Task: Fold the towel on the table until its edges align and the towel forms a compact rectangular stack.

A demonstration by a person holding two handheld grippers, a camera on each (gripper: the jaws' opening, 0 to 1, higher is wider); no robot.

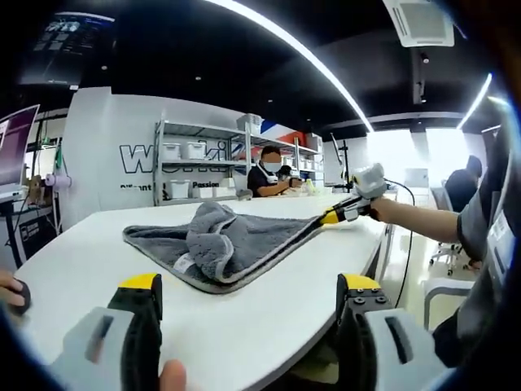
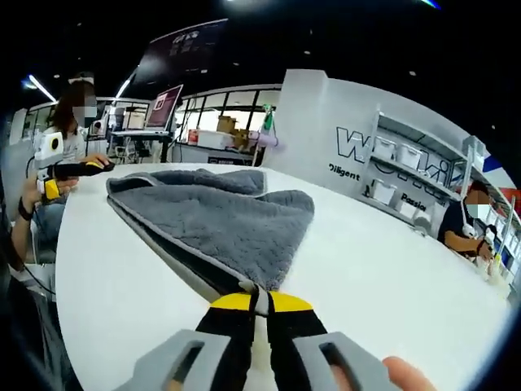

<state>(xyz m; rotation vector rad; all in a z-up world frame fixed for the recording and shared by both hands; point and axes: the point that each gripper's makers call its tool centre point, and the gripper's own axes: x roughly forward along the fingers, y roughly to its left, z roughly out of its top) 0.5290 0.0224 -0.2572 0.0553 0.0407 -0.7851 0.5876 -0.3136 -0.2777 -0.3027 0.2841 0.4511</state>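
The grey towel (image 1: 218,244) sits partly folded on the white tabletop (image 1: 269,326), bunched up in the middle, around 12 o'clock from the left gripper (image 1: 248,297), whose fingers (image 1: 140,301) are spread wide with nothing in them. Over at 2 o'clock the right gripper (image 1: 332,216) has its yellow-tipped fingers pinched tight on the towel's corner. In the right gripper view that corner (image 2: 254,287) is clamped at 6 o'clock, towel (image 2: 220,216) spreading away toward 11.
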